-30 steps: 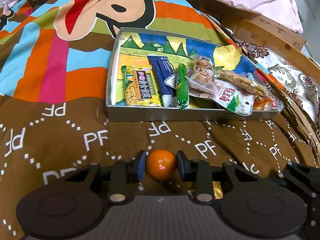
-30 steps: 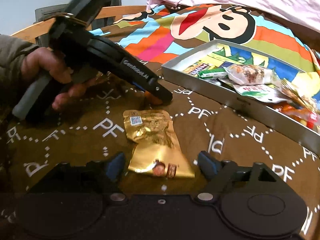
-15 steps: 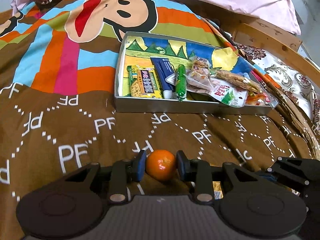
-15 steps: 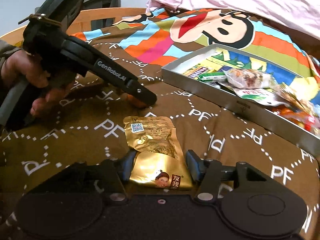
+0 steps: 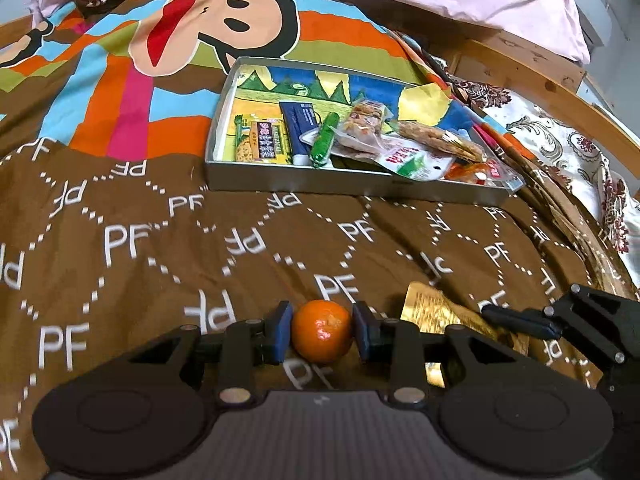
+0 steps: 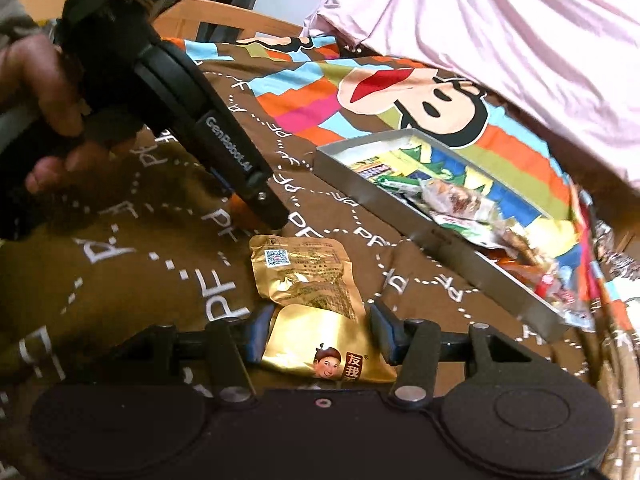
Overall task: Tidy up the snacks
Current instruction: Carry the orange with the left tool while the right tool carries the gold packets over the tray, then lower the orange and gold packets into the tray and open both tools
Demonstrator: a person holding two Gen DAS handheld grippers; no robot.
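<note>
Bed: brown quilt printed with white "PF" letters, a striped cartoon-monkey panel beyond it, pink bedding at the far edge.
Tray: metal tray sits on the quilt below the monkey's face, its right end piled with overlapping snack packets too jumbled to tell apart.
Left gripper: blue pads pressed on either side of a mandarin; in the right wrist view the fruit is almost wholly hidden behind a finger.
Right gripper: jaws closing around the gold snack pouch, whose near end lies between the pads; contact is hard to judge.
Hand: grips the left tool, cut off by the frame edge.
</note>
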